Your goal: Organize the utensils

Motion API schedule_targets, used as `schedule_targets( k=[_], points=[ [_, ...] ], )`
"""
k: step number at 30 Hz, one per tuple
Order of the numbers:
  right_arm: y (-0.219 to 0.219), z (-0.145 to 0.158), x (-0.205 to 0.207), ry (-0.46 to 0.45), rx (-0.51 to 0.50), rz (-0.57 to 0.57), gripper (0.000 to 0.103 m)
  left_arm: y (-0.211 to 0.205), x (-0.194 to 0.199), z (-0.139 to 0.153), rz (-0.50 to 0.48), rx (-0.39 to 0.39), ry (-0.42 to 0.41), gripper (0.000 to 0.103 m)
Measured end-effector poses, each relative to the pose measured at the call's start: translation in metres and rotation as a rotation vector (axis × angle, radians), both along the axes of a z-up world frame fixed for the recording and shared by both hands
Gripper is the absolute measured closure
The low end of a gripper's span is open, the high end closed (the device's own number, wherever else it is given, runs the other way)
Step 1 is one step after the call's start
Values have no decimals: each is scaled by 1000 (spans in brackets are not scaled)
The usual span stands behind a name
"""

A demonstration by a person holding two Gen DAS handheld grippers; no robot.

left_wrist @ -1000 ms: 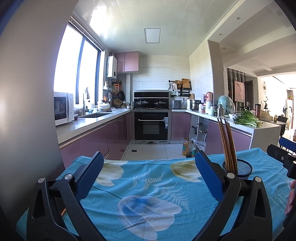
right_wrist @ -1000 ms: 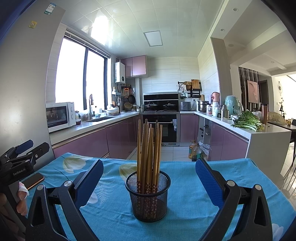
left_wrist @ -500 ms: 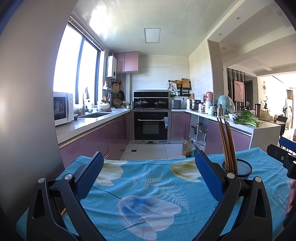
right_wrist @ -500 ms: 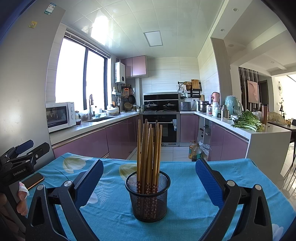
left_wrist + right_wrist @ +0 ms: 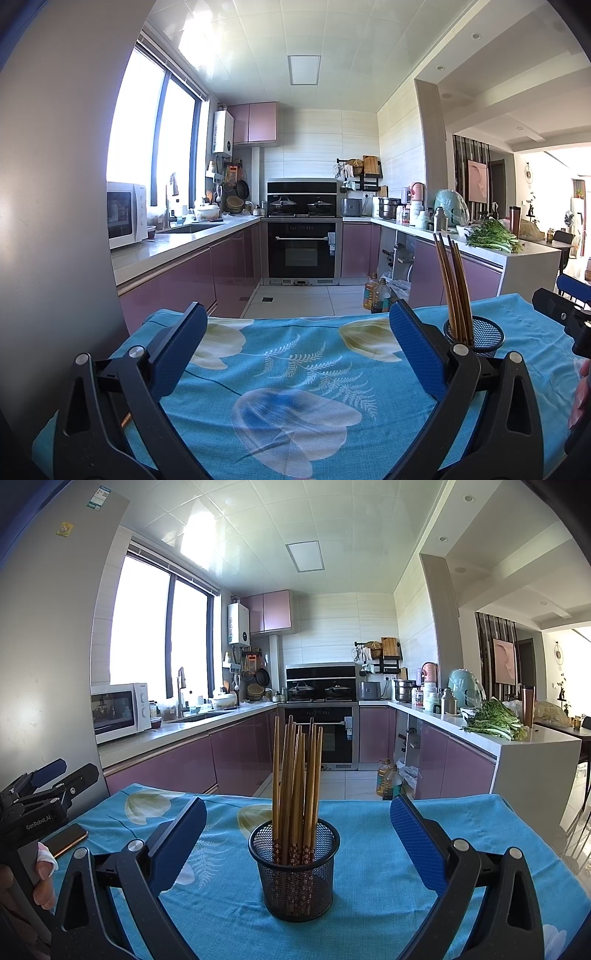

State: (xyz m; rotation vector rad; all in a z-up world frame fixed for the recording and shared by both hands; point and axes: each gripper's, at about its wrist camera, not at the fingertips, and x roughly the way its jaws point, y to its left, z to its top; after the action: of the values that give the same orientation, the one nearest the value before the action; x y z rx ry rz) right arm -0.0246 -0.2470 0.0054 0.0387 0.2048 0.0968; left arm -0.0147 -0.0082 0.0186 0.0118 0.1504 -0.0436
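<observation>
Chopsticks [image 5: 295,782] are all standing in the mesh cup [image 5: 294,871] on the bench [image 5: 369,849], dead centre between the fingers of our right gripper [image 5: 294,832], which is spread wide and holding nothing. Left gripper [image 5: 295,334] is wide apart too, over bare cloth, cup off to its right. Our worry: that cup looks light and top-heavy, so a clumsy nudge on the sticks could tip it and scatter them. There's also a phone [image 5: 68,840] near the left edge we could bump.
</observation>
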Motion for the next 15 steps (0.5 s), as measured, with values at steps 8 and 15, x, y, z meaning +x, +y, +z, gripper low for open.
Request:
schedule_targets(
  k=[8,15],
  points=[
    [1,-1,0,1,2,-3,6,-1,0,0,-1,-1,1,6],
    [2,-1,0,1,3,-3,6,-1,0,0,0,0,1,6]
  ],
)
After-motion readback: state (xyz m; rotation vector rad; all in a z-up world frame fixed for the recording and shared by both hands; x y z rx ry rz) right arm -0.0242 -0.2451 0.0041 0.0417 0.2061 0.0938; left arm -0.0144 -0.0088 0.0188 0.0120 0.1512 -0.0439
